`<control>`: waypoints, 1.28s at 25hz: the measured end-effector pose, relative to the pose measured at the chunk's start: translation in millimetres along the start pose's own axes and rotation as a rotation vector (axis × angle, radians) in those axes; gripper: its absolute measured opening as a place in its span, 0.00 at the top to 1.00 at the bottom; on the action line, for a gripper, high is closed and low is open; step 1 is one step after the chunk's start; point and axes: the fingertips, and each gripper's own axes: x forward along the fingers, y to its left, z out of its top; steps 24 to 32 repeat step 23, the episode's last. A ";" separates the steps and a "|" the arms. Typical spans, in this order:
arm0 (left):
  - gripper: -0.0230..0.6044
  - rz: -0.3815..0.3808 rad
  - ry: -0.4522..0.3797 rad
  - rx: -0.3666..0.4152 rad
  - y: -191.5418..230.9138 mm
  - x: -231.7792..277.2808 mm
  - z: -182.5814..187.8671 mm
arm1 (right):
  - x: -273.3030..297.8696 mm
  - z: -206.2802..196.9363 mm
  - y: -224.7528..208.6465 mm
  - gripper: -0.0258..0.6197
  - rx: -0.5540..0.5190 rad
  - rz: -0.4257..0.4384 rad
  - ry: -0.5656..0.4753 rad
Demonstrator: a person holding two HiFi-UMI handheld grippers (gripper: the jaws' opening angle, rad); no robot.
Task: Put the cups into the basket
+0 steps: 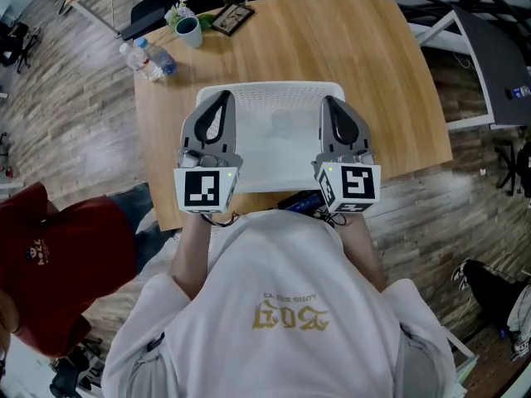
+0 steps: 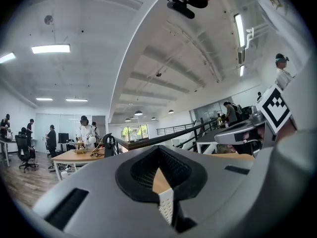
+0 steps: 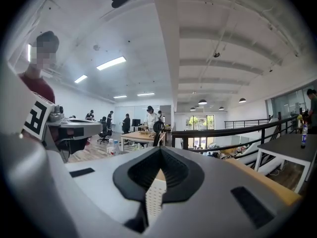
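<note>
A white basket (image 1: 249,98) with perforated walls stands in the middle of the wooden table (image 1: 357,65). Nothing shows inside it. One cup (image 1: 189,31) stands at the table's far left corner, well away from both grippers. In the head view my left gripper (image 1: 222,99) hangs over the basket's left side and my right gripper (image 1: 329,104) over its right side. Both point away from me with their jaws together and nothing held. In the left gripper view the shut left gripper (image 2: 158,150) points level across the room; a strip of the basket (image 2: 166,206) shows through its gap. The right gripper (image 3: 159,151) looks the same.
Two plastic bottles (image 1: 151,58) lie at the table's left edge. A framed picture (image 1: 232,18) and a small plant (image 1: 179,10) sit by the cup. A person in red (image 1: 50,255) stands at my left. Other tables and people are far off across the room.
</note>
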 end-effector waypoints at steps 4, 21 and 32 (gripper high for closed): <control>0.95 0.011 0.010 -0.013 0.6 -1.4 -1.9 | -2.1 1.5 -2.4 0.94 0.003 -0.011 -0.003; 0.95 0.001 0.005 0.016 -2.1 2.2 -1.1 | -3.9 4.8 -5.0 0.94 0.003 -0.014 -0.008; 0.95 -0.001 0.007 0.014 -2.9 2.2 -1.4 | -3.9 4.9 -5.0 0.94 0.005 -0.013 -0.009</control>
